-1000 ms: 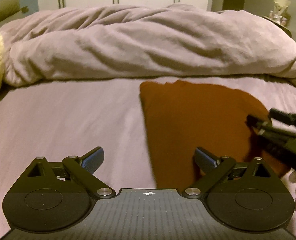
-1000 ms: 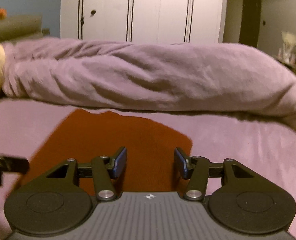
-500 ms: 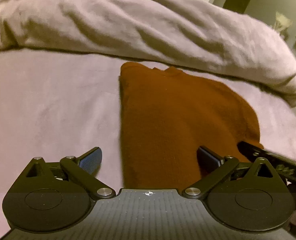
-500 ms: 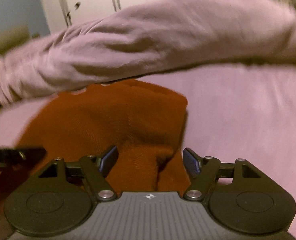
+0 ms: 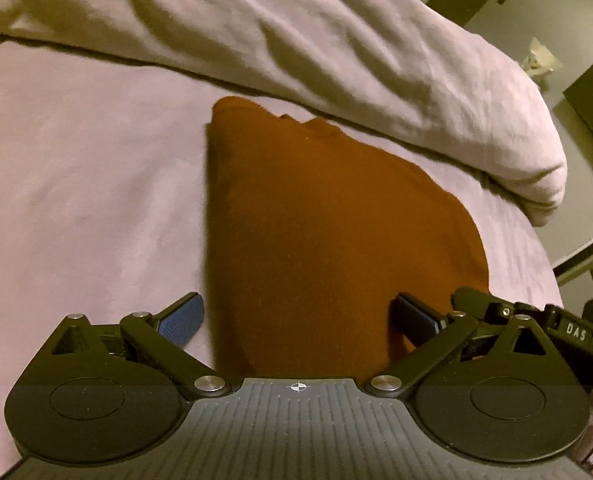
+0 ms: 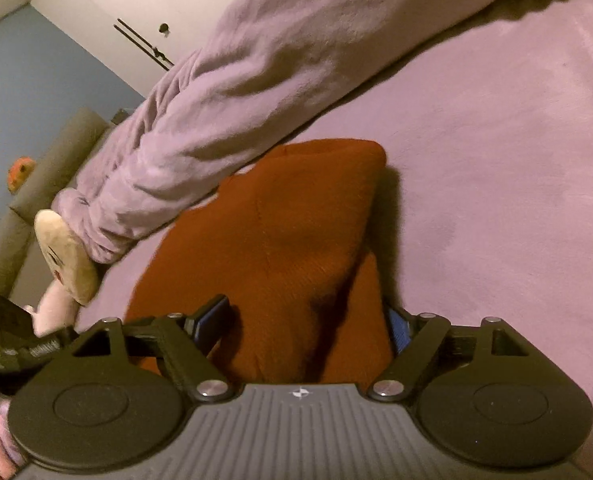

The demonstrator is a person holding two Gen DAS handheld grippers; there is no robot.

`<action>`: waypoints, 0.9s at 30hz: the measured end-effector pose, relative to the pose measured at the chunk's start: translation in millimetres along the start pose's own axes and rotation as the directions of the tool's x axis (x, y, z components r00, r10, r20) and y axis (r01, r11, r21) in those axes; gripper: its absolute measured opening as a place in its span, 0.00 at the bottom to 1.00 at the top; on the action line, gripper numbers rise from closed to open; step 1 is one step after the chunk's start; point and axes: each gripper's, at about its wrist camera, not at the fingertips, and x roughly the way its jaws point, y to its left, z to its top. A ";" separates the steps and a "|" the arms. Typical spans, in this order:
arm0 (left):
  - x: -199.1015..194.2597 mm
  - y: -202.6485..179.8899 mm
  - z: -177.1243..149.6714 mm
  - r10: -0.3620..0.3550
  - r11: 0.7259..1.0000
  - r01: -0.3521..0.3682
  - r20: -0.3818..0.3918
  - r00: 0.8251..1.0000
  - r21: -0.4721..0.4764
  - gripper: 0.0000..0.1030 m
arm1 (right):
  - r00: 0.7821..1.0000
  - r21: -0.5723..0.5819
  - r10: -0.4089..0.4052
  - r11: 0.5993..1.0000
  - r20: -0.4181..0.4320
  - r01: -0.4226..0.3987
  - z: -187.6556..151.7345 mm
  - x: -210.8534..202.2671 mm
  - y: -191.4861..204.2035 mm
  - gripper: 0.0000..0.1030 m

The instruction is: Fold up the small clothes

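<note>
A rust-orange garment (image 5: 328, 232) lies folded on the lilac bed sheet (image 5: 80, 200); it also shows in the right wrist view (image 6: 280, 248). My left gripper (image 5: 298, 318) is open, its jaws standing either side of the garment's near left part. My right gripper (image 6: 312, 326) is open and rolled to one side, its jaws astride the garment's near right edge, where a fold is raised. The right gripper's tip (image 5: 536, 320) shows at the right of the left wrist view.
A bunched lilac duvet (image 5: 296, 40) lies across the bed just behind the garment. A cream plush toy (image 6: 64, 256) lies at the duvet's left end. White wardrobe doors (image 6: 144, 12) stand behind. The bed's right edge (image 5: 552, 272) is near the garment.
Both grippers have moved forward and down over the garment. The right gripper has rolled sideways and opened wider around the garment's right edge.
</note>
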 end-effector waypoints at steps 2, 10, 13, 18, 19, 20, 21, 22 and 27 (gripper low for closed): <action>3.5 -1.0 2.3 -0.002 1.000 0.002 -0.008 1.000 0.005 1.00 | 1.000 0.006 0.022 1.000 -0.017 -0.022 3.3 7.0 0.5 0.72; 12.6 -3.1 8.1 -0.015 1.000 0.015 -0.013 1.000 0.005 1.00 | 0.996 0.065 0.090 0.994 -0.025 -0.088 7.0 21.7 -11.7 0.50; 14.2 -6.5 9.3 -0.023 1.000 0.023 -0.008 1.000 0.010 0.97 | 0.996 0.061 0.081 0.995 -0.031 -0.079 8.3 26.1 -8.8 0.51; 17.1 -7.7 12.5 -0.017 1.000 0.018 -0.013 1.000 0.011 0.94 | 0.996 0.058 0.079 0.995 -0.039 -0.077 10.5 31.8 -6.9 0.52; 17.2 -6.4 13.2 -0.021 1.000 0.022 -0.012 1.000 0.007 0.93 | 0.996 0.058 0.079 0.995 -0.036 -0.077 10.6 32.5 -6.7 0.52; 16.7 -5.4 13.3 -0.025 1.000 0.025 -0.011 1.000 0.004 0.92 | 0.996 0.057 0.080 0.995 -0.035 -0.078 10.5 32.7 -6.5 0.52; 16.3 -4.7 13.6 -0.028 1.000 0.028 -0.011 1.000 0.004 0.90 | 0.996 0.054 0.079 0.996 -0.033 -0.077 10.3 32.5 -6.0 0.52; 15.7 -4.6 13.5 -0.028 1.000 0.028 -0.011 1.000 0.003 0.89 | 0.996 0.050 0.079 0.996 -0.029 -0.077 9.7 32.1 -5.8 0.51; 12.9 -5.7 14.2 -0.025 1.000 0.025 -0.015 1.000 -0.003 0.85 | 0.997 0.042 0.080 0.996 -0.016 -0.079 7.1 31.2 -4.0 0.48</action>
